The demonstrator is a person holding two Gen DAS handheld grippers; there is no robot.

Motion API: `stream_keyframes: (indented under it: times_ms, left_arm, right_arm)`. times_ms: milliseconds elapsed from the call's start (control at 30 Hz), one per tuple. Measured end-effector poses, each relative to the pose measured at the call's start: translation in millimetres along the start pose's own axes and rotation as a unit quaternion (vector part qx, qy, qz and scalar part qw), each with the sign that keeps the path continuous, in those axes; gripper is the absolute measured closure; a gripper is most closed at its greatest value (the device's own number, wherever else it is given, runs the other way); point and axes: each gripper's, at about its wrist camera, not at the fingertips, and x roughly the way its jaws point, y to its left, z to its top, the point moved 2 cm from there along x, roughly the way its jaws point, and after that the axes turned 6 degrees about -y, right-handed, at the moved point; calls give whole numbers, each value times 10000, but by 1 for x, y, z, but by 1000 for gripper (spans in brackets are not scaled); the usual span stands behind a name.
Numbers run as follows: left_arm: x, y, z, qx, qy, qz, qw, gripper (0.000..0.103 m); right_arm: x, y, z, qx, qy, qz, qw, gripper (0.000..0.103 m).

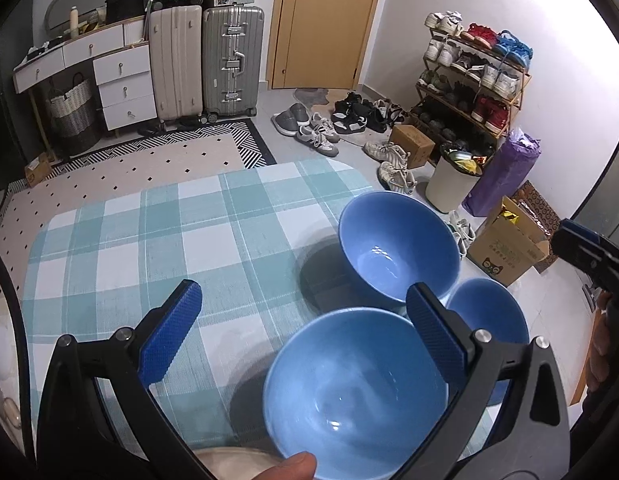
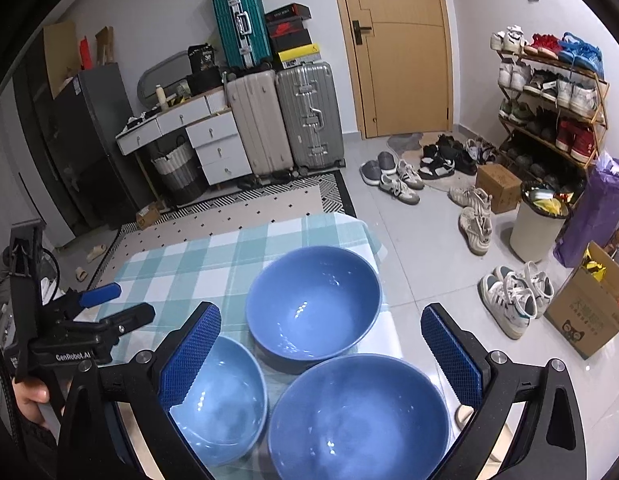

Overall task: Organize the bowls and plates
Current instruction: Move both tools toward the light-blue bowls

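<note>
Three blue bowls stand close together on a table with a teal checked cloth [image 1: 149,240]. In the left wrist view the near bowl [image 1: 353,392] lies below my open left gripper [image 1: 305,320], the far bowl [image 1: 397,244] beyond it, and a third bowl [image 1: 493,316] shows behind the right finger. In the right wrist view my open right gripper [image 2: 321,344] hovers above the bowls: the far bowl [image 2: 313,304], the near right bowl [image 2: 357,416] and the near left bowl [image 2: 225,396]. The left gripper [image 2: 109,300] shows at the left edge. Both grippers hold nothing.
The table's right edge [image 2: 377,248] drops to a tiled floor with loose shoes [image 2: 513,300] and a cardboard box [image 2: 589,316]. A white bin [image 2: 537,228], shoe rack [image 2: 549,108], suitcases [image 2: 285,116] and a drawer unit [image 2: 213,140] stand farther back.
</note>
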Motion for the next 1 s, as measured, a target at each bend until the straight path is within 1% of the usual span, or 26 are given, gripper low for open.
stream_keyframes:
  times_ms: [167, 400, 467, 667, 800, 967, 1000]
  left_arm:
    - [25, 2, 7, -75, 113, 28, 9999, 1]
    - [64, -4, 13, -53, 288, 55, 9996, 1]
    - [75, -6, 13, -59, 360, 110, 9993, 1]
    - [107, -14, 11, -35, 548, 71, 9985, 1]
    - [124, -19, 9, -25, 655, 57, 9978, 1]
    - [141, -25, 7, 13, 764, 17, 9971, 2]
    - [145, -27, 7, 33, 799, 12, 9968, 4]
  right_arm:
    - [19, -11, -1, 90, 112, -43, 9999, 1]
    - [48, -28, -5, 243, 340, -50, 9991, 1]
    - [57, -33, -7, 275, 406, -79, 9988, 1]
    - [84, -46, -15, 288, 639, -143, 9974, 1]
    - [95, -53, -19, 373, 752, -91, 9964, 1]
    - [104, -57, -23, 325, 835, -156, 9959, 1]
    - [107, -58, -24, 327, 870, -184, 9955, 1]
